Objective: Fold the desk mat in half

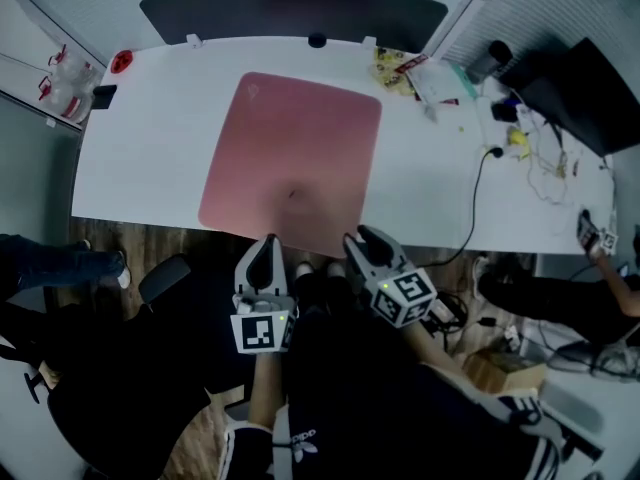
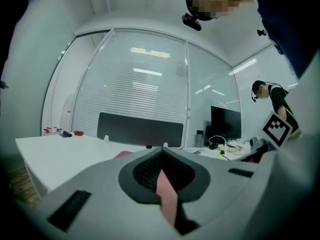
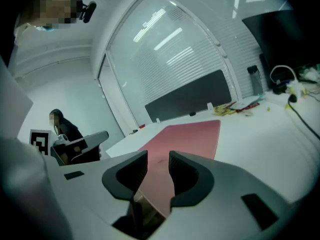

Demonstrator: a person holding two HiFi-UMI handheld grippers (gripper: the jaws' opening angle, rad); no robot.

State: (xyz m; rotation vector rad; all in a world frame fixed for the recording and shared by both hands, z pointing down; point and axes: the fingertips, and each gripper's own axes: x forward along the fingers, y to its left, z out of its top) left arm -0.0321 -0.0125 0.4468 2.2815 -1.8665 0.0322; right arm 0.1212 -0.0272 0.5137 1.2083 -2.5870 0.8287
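at the six o'clock edge of the table, the pink desk mat lies flat. its near hem sits just past the lip, and the rest stretches away toward twelve o'clock, skewed slightly toward one. both tongs sit at that near hem. the left gripper is pressed together on the hem, a pink strip pinched between its pads, a little toward seven o'clock of the hem's middle. the right gripper is at the five o'clock corner with its jaws spread; the mat's edge runs between them but neither pad bears on it. so only the left has a hold. folding in half likely means carrying this hem toward twelve o'clock, which would need the right to pinch first.
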